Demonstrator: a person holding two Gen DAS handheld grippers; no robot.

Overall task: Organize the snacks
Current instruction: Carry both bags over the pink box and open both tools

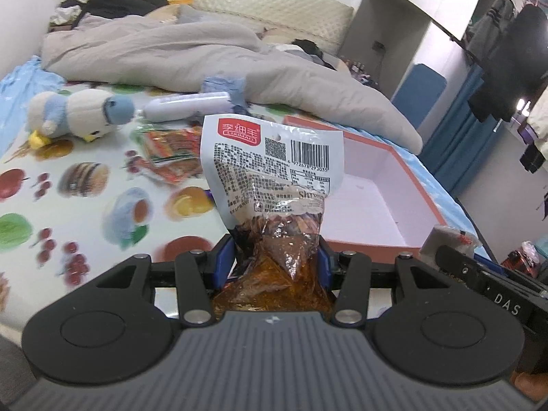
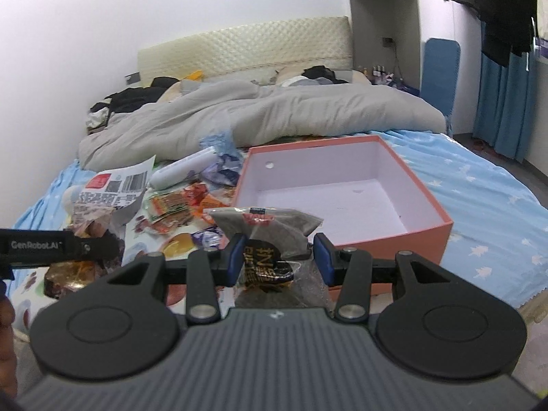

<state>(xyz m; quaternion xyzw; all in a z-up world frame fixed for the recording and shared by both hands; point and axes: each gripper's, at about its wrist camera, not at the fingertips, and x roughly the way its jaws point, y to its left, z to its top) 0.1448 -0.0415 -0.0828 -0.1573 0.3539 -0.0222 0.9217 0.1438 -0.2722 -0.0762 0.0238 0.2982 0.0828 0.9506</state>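
Observation:
My left gripper (image 1: 276, 260) is shut on a white and clear snack bag (image 1: 270, 171) with a red logo and reddish contents, held upright above the bed. It also shows in the right wrist view (image 2: 109, 191). My right gripper (image 2: 280, 257) is shut on a small dark snack packet (image 2: 267, 239) with gold lettering, just before the box's near left corner. An open salmon-pink box (image 2: 441, 222) with a white, bare inside sits on the bed; it also shows in the left wrist view (image 1: 404, 161). Several orange snack packets (image 2: 174, 209) lie left of the box.
A grey duvet (image 2: 260, 116) is heaped behind the box. A white tube (image 2: 185, 171) and blue wrappers (image 2: 222, 164) lie near the pile. A plush penguin (image 1: 78, 113) lies on the fruit-print cloth (image 1: 102, 205). The bed edge drops off to the right.

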